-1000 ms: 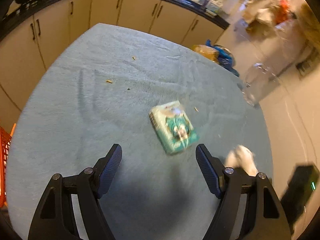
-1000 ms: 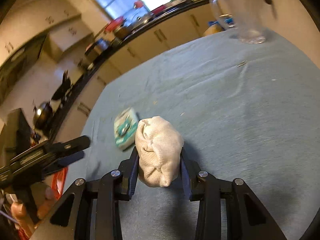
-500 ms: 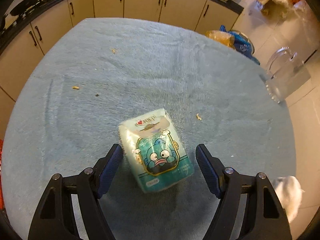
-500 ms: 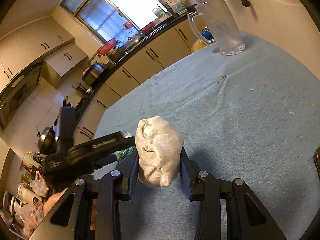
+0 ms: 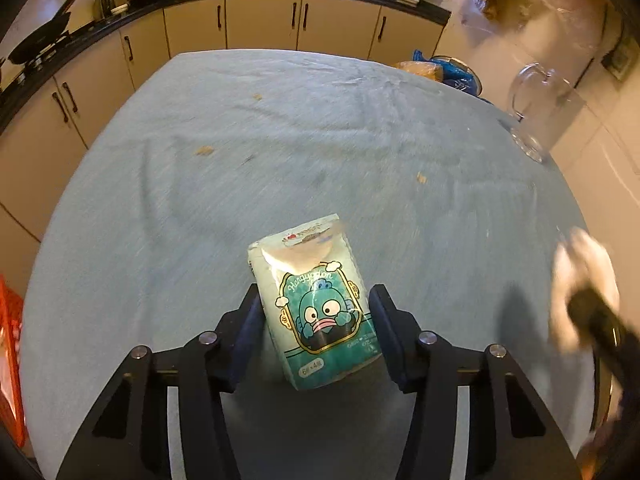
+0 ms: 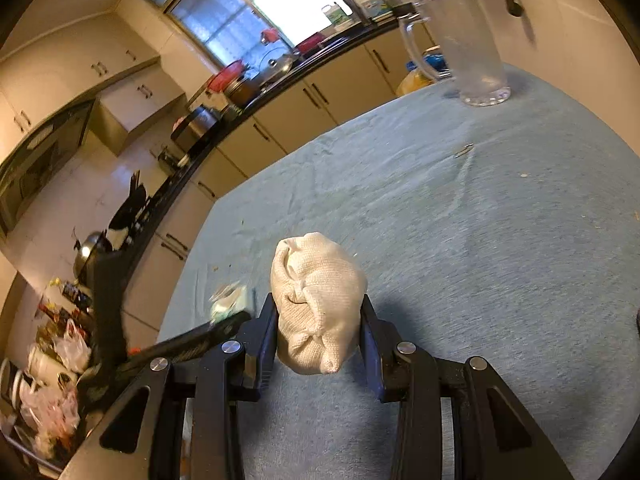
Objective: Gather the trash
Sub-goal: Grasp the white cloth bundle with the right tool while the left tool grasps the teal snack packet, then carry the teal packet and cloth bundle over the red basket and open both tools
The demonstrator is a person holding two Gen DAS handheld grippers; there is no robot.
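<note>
A teal tissue pack with a cartoon fish lies on the blue-clothed table. It sits between the jaws of my left gripper. The jaws are closing and both pads meet the pack's sides. My right gripper is shut on a crumpled white cloth ball and holds it just above the table. In the left wrist view that white cloth ball shows blurred at the right edge. In the right wrist view the tissue pack shows blurred at the left, behind the black left gripper's arm.
A clear glass pitcher stands at the table's far right edge. Small crumbs dot the cloth. An orange basket is at the left edge. Kitchen cabinets line the far side.
My left gripper came down and forward over the tissue pack, and its jaws narrowed onto the pack's sides. The right gripper still holds the cloth ball.
</note>
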